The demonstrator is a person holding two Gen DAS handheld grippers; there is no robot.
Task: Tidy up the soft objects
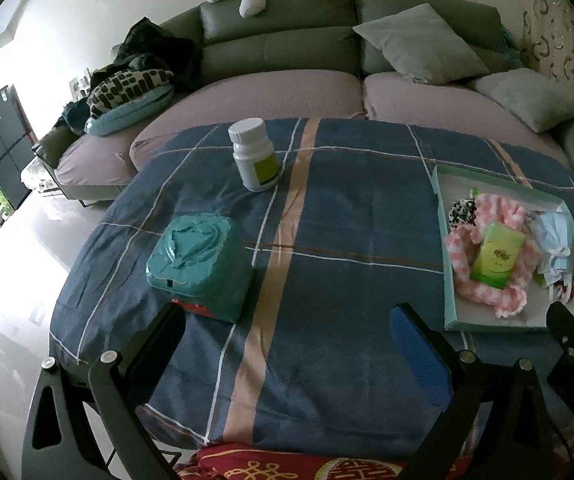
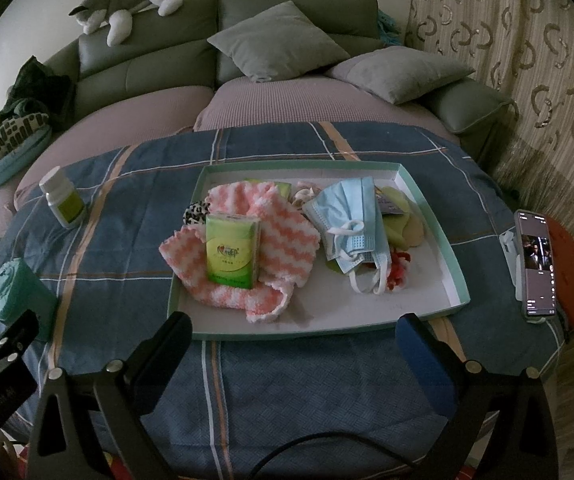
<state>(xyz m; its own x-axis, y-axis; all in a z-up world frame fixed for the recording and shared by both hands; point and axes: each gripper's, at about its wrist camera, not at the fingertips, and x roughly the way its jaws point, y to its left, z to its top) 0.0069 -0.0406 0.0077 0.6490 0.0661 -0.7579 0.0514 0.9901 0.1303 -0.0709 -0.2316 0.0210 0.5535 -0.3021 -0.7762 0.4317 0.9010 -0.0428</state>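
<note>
While your right gripper (image 2: 293,330) hangs wide and empty before the tray (image 2: 461,280), a green tissue pack (image 2: 232,254) lies on the pink striped cloth (image 2: 287,240), blue face masks (image 2: 349,222) beside it. Your left gripper (image 1: 287,316) gapes too, a teal wipes pack (image 1: 199,258) near its left finger and a white pill bottle (image 1: 255,155) beyond.

Bare cloth (image 1: 327,240) mid-table gives free passage; bottle (image 1: 254,155) and wipes pack (image 1: 199,262) block left, tray (image 2: 457,268) crowded, phone (image 2: 537,264) at right edge.

My tray (image 2: 457,276) sits on the bench (image 2: 287,368); inside it a tissue pack (image 2: 231,252) lies on a cloth (image 2: 287,240), masks (image 2: 351,224) right of that. Left of the tray stand a bottle (image 2: 63,198) and a wipes box (image 2: 15,292); a phone (image 2: 535,264) lies right.
</note>
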